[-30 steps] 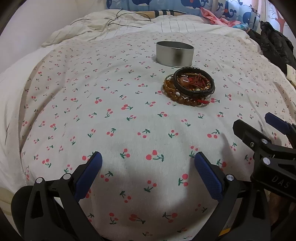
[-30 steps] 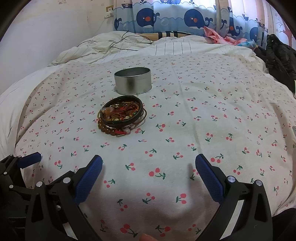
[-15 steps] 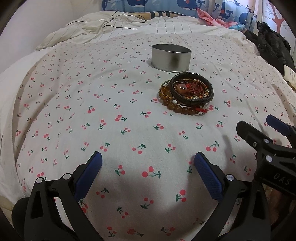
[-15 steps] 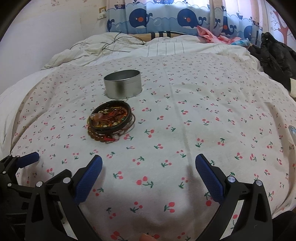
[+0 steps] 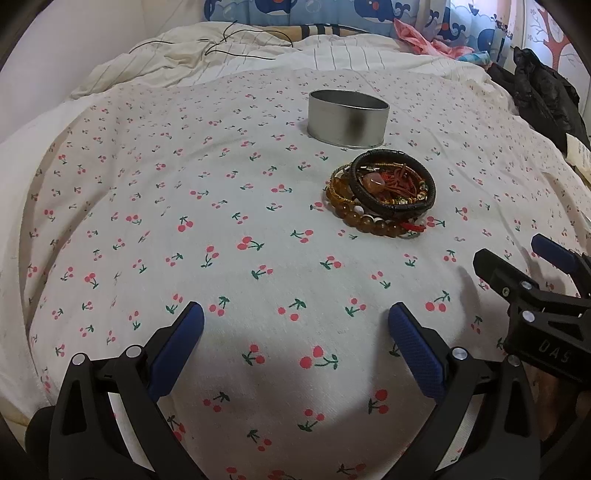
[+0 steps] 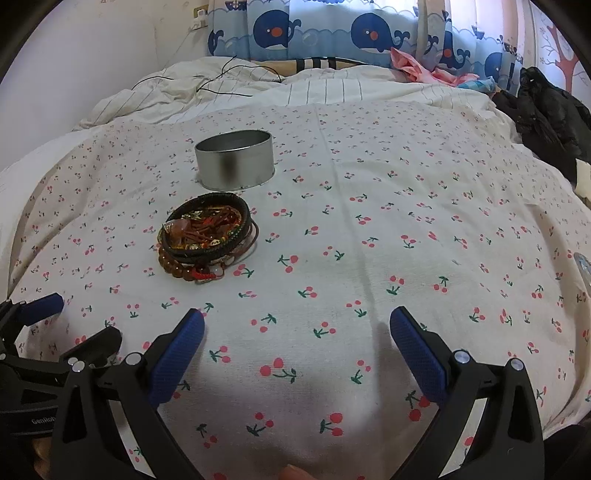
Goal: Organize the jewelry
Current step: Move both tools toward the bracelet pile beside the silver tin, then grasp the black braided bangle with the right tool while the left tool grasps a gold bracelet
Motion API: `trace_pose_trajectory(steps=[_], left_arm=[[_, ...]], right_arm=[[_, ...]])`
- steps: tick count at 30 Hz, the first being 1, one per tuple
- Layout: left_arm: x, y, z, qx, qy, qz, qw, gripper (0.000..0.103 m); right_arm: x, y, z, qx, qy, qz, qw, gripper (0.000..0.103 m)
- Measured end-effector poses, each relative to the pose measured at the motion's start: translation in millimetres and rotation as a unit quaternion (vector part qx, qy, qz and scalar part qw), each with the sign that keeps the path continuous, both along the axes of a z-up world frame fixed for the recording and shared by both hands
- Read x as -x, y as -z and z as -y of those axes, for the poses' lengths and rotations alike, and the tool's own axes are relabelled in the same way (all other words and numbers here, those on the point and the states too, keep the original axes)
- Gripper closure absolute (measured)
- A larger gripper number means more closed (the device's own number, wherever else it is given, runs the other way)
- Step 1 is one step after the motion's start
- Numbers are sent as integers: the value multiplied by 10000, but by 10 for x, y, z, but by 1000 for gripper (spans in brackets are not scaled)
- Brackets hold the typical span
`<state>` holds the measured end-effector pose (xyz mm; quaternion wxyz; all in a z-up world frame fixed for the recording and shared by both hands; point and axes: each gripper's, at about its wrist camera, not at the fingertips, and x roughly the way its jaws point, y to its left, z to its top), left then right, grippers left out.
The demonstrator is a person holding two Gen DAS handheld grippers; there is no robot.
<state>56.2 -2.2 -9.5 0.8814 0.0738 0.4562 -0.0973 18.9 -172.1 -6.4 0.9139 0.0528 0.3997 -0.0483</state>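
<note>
Amber beads, a black braided leather band and tangled red cords make up the small heap of bracelets [image 5: 380, 194] lying on the cherry-printed white bedspread [image 5: 221, 229], about midway across the bed and toward its far half. In my right view the same heap [image 6: 207, 236] sits left of centre. Just beyond it, apart from it by a thin strip of cloth, stands a round, open, silver metal tin [image 5: 348, 118], upright, its lid off; from the right camera I can see into the tin [image 6: 234, 158] only a little, and its inside looks dark and bare as far as I can tell. My left gripper [image 5: 295, 328] hovers low over the near part of the bedspread with its blue-padded fingers [image 5: 177, 347] spread wide, nothing between them. My right gripper [image 6: 297, 328] hangs beside it, jaws likewise wide apart and holding nothing; each shows at the edge of the other's view. Both are well short of the bracelets. Past the spread, toward the head of the bed, lie a rumpled cream striped duvet [image 6: 258, 88] with a thin black cable [image 6: 218, 79] on it, a blue whale-patterned curtain [image 6: 321, 29] behind, and a black jacket [image 6: 546, 110] at the far right edge.
</note>
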Motion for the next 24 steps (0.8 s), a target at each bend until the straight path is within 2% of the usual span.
trace_pose_trajectory(steps=[6, 17, 21, 24], left_arm=[[-70, -27, 10, -29, 51, 37, 10000, 6], [-188, -31, 9, 77, 108, 7, 9999, 6], [-383, -154, -53, 1, 95, 117, 9999, 6], [-688, -327, -135, -59, -85, 281, 9996, 6]], right_arm=[[-36, -87, 14, 83, -41, 112, 9999, 6], [-136, -74, 1, 106, -140, -18, 9998, 6], [-286, -266, 87, 85, -371, 132, 9992, 6], [-488, -362, 176, 77, -604, 88, 9981, 6]])
